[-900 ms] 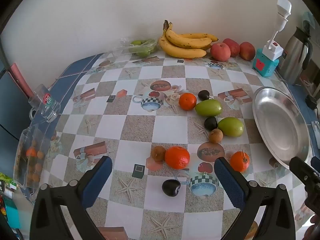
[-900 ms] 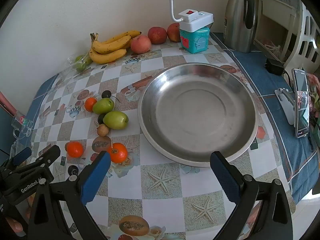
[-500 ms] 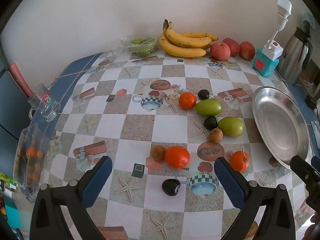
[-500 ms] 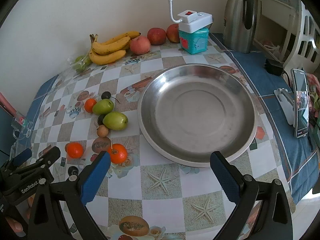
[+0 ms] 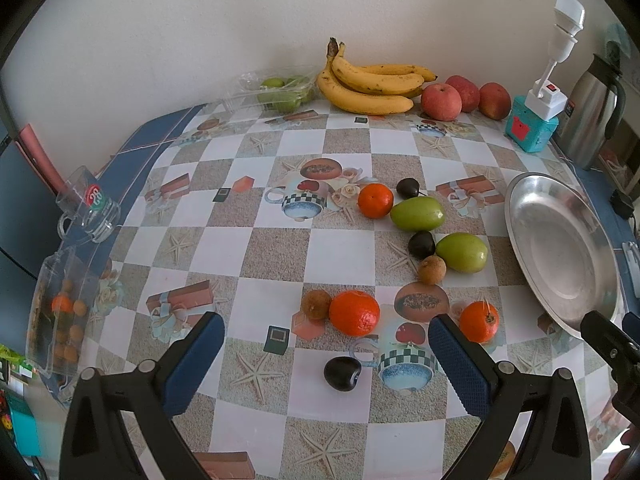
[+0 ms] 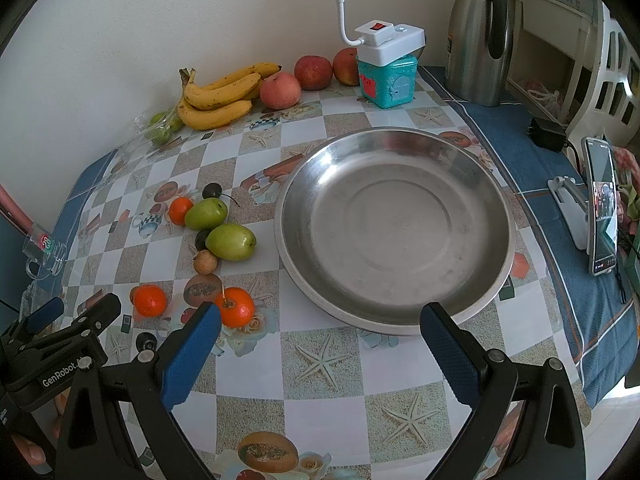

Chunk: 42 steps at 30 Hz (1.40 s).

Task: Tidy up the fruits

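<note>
Loose fruit lies on the checked tablecloth: three oranges (image 5: 354, 313) (image 5: 479, 321) (image 5: 375, 200), two green fruits (image 5: 417, 213) (image 5: 462, 252), dark plums (image 5: 342, 373) and small brown fruits (image 5: 315, 304). A large steel dish (image 6: 394, 226) stands empty to their right; it also shows in the left wrist view (image 5: 560, 256). My left gripper (image 5: 326, 354) is open and empty, above the near plum and orange. My right gripper (image 6: 320, 342) is open and empty, in front of the dish's near rim. Bananas (image 5: 370, 84) and apples (image 5: 441, 101) lie by the wall.
A teal box with a white lamp (image 6: 387, 74) and a steel kettle (image 6: 480, 36) stand at the back right. A phone on a stand (image 6: 600, 204) is at the right. A glass mug (image 5: 90, 210) and a bagged fruit tray (image 5: 60, 312) sit at the left edge.
Both grippers stay open and almost still. The right wrist view has drifted slightly; the fruit and the dish have not moved.
</note>
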Tool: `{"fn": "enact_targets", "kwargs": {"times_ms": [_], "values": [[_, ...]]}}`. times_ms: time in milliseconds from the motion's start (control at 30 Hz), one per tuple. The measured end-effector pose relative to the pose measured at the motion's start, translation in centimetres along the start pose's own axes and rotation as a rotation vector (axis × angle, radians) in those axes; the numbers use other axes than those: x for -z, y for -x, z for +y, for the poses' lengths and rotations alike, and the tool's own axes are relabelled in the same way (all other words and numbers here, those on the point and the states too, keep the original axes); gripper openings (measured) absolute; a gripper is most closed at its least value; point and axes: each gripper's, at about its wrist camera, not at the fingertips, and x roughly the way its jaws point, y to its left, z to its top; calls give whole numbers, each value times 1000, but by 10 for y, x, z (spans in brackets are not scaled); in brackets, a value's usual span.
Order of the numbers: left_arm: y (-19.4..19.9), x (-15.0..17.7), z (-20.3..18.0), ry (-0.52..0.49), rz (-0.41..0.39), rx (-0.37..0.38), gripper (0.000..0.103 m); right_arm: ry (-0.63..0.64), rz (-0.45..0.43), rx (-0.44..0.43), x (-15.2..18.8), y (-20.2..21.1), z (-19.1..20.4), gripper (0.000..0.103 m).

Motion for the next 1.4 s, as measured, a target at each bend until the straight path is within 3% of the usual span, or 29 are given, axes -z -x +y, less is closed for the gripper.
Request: {"fn": "enact_targets", "kwargs": {"times_ms": [667,900,1267,1400], "values": [[0,-1,0,-1,-1,1,103,3,-9,14,0,2,-3,100],[0,1,4,19,2,-10,103,-16,51,6,0,-4,-2,100],[-27,2,20,122,111,6,103,-39,52,-133,-10,-26,26,100],[-42,4,18,124,169,6,103,-40,71,-121,-14,-37,37,100]]}}
